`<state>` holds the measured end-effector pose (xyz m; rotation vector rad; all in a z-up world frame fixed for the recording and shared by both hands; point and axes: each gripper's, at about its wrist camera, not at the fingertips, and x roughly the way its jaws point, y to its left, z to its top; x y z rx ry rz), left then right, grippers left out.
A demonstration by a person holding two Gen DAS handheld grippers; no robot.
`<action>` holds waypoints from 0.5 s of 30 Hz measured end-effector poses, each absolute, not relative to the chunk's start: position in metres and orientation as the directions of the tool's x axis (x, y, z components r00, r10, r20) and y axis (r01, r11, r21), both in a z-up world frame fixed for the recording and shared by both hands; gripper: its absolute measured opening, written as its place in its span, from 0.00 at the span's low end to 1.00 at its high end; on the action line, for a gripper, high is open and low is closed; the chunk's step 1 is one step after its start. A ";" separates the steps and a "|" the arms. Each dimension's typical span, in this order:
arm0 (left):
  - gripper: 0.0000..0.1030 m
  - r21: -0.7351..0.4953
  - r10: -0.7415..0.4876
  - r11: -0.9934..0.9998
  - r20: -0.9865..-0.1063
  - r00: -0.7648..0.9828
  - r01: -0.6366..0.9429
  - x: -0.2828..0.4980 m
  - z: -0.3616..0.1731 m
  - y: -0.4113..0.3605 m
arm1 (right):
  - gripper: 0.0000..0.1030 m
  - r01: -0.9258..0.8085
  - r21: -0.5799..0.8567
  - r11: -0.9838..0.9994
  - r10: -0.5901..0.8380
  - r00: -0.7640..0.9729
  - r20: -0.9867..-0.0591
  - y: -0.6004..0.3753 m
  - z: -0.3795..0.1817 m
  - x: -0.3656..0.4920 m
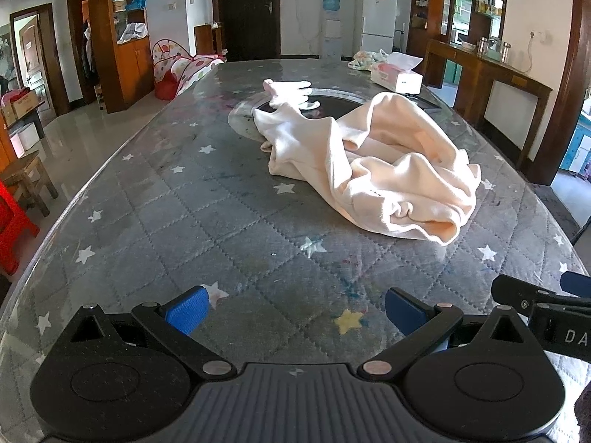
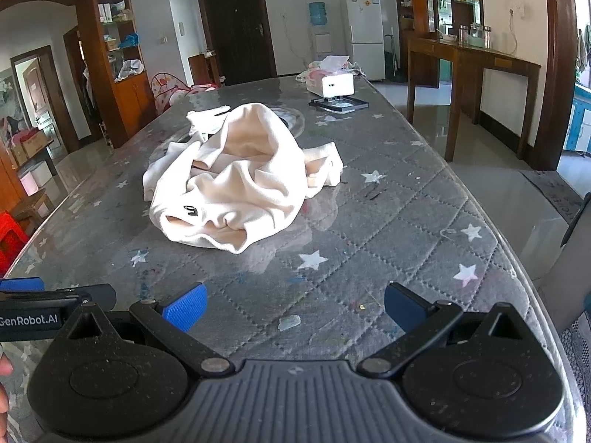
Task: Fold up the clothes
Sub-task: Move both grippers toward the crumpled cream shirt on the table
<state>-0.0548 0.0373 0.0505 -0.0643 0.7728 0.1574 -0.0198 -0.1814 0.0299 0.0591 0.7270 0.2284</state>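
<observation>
A cream-coloured garment (image 1: 373, 170) lies crumpled in a heap on the grey star-patterned table (image 1: 207, 221), ahead and to the right of my left gripper (image 1: 297, 308). That gripper is open and holds nothing, well short of the cloth. In the right wrist view the same garment (image 2: 236, 181) sits ahead and to the left of my right gripper (image 2: 295, 306), which is also open with blue pads spread wide. A small black label shows near the garment's front hem. Each gripper's side shows at the edge of the other's view.
A tissue box (image 1: 397, 74) and a black frame (image 2: 338, 104) sit at the table's far end. White gloves (image 1: 291, 92) lie behind the garment. A wooden side table (image 2: 476, 59) stands right; a red stool (image 1: 14, 221) and shelves stand left.
</observation>
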 end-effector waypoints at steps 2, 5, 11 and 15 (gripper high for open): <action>1.00 0.002 0.119 0.986 -0.698 0.706 -0.164 -0.057 0.052 0.037 | 1.00 -0.187 0.132 0.973 0.227 0.728 -0.647 -0.182 0.032 -0.023; 1.00 0.003 0.118 0.987 -0.692 0.713 -0.161 -0.062 0.054 0.036 | 1.00 -0.187 0.132 0.973 0.228 0.732 -0.642 -0.182 0.034 -0.026; 1.00 0.009 0.121 0.987 -0.685 0.718 -0.158 -0.064 0.056 0.037 | 1.00 -0.193 0.132 0.972 0.232 0.730 -0.643 -0.178 0.034 -0.027; 1.00 0.006 0.118 0.987 -0.693 0.711 -0.158 -0.061 0.053 0.039 | 1.00 -0.198 0.128 0.972 0.233 0.725 -0.648 -0.174 0.032 -0.025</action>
